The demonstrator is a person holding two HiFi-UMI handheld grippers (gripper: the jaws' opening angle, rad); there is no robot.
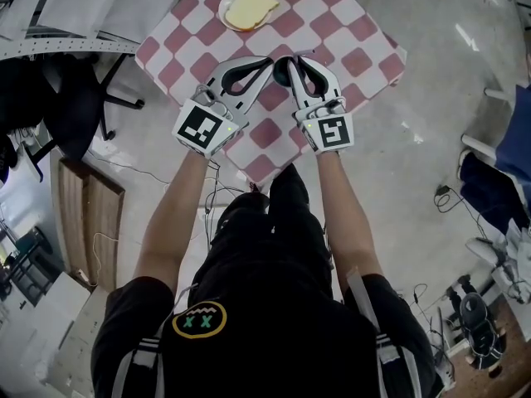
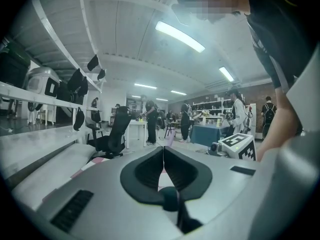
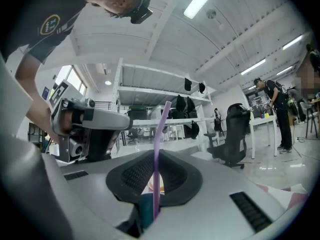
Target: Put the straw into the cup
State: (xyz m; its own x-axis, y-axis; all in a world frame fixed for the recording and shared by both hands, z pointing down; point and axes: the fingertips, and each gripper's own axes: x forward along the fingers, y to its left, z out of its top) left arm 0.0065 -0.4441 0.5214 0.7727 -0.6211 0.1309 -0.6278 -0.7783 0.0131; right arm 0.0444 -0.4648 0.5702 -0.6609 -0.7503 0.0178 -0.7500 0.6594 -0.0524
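Note:
Over the red-and-white checked table, my two grippers point at each other, tips almost touching. Between and just under the tips shows a dark round cup, mostly hidden by the jaws. My right gripper is shut on a thin purple straw, which stands upright and rises above the jaws. My left gripper is shut with its tips meeting and nothing between them. The straw's lower end is hidden behind the jaws.
A white plate with a yellow piece of food lies at the table's far side. A black office chair and a wooden board stand on the floor to the left. People and desks fill the room behind.

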